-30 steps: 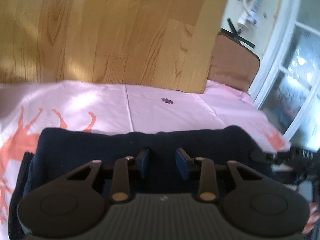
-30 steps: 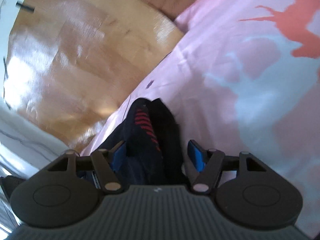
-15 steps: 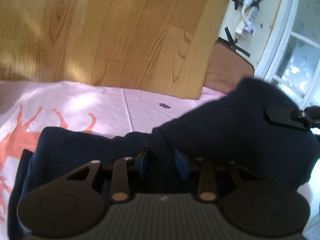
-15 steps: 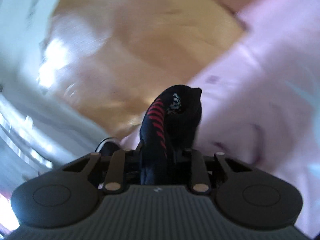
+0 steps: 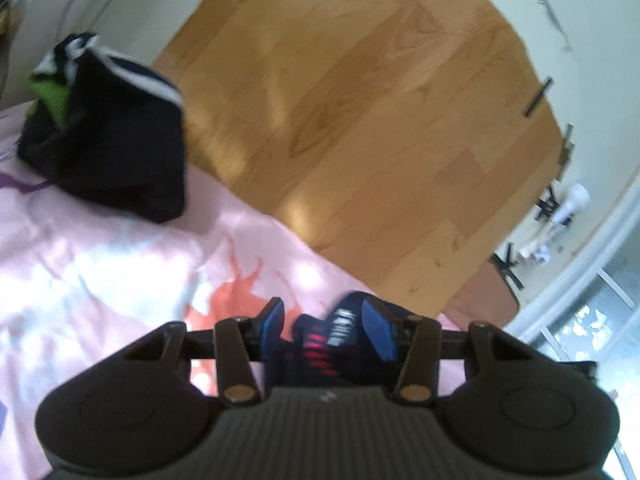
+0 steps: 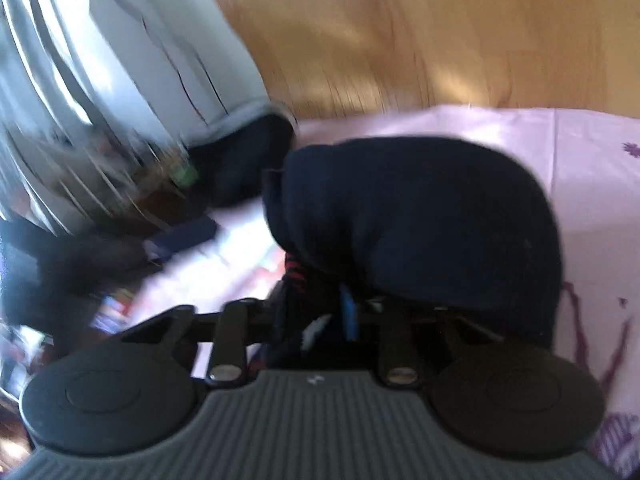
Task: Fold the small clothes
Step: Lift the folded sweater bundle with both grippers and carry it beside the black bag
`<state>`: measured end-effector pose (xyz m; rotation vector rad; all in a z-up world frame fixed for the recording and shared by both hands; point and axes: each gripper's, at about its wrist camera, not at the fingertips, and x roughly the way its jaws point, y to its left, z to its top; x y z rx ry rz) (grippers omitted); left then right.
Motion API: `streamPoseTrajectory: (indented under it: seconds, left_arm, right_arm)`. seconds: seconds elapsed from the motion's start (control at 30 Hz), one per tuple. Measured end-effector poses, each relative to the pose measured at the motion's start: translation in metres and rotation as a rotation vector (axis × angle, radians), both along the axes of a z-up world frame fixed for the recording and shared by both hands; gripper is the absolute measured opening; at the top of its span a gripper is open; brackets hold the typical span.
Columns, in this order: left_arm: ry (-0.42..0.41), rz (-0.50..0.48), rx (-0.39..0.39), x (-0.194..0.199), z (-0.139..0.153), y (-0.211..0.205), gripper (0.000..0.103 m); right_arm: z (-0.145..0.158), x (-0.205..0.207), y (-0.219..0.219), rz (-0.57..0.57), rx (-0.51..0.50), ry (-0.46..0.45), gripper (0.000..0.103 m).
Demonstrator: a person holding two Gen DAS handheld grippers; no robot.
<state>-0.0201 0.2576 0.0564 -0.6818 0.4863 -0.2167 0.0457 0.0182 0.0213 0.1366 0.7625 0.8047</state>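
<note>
Left wrist view: left gripper (image 5: 324,330) has its blue pads (image 5: 378,332) apart, jaws just been opening, a navy garment (image 5: 334,340) with red stripes and white lettering bunched between them; the left pad stands clear of the cloth, right pad contact unclear (blurred). Garment sits at the near edge of the pink sheet (image 5: 120,272), its bunched end pointing far, toward the wood floor (image 5: 360,120). Only this view shows a dark clothes pile (image 5: 108,136) with green and white bits far left on the sheet, well apart from the gripper.

Right wrist view, heavy blur: right gripper (image 6: 320,320) jaws close together, just been closing, clamped on the same navy garment (image 6: 420,224). From the grip the cloth humps up and drapes right over the right finger (long axis roughly left-right across the frame), red stripes showing just above the jaws. Only this view shows a grey trouser leg (image 6: 160,60) far left, and some smaller dark pieces (image 6: 184,236) on the sheet (image 6: 592,168) left of the garment.
</note>
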Motion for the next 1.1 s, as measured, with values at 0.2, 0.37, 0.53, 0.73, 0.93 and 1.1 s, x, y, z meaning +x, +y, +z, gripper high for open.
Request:
streamPoseTrajectory:
  seconds: [0.2, 0.37, 0.53, 0.73, 0.93, 1.1]
  left_arm:
    - [-0.023, -0.143, 0.034, 0.032, 0.007, -0.044, 0.045]
    - [0.013, -0.132, 0.083, 0.057, 0.005, -0.064, 0.052]
    - [0.090, -0.098, 0.070, 0.069, -0.010, -0.056, 0.056]
    - [0.136, -0.026, 0.209, 0.073, -0.014, -0.060, 0.055]
    - [0.210, -0.006, 0.209, 0.089, -0.039, -0.053, 0.054]
    - [0.211, 0.003, 0.228, 0.092, -0.043, -0.053, 0.067]
  right_arm:
    - [0.005, -0.014, 0.007, 0.092, -0.027, -0.085, 0.048]
    - [0.032, -0.048, -0.032, 0.189, 0.006, -0.209, 0.055]
    - [0.057, -0.030, -0.085, 0.009, 0.101, -0.256, 0.050]
    - [0.037, 0.033, -0.081, -0.120, 0.072, -0.161, 0.033]
    - [0.018, 0.046, -0.054, -0.124, -0.024, -0.234, 0.034]
    - [0.017, 0.041, -0.048, -0.143, -0.016, -0.244, 0.034]
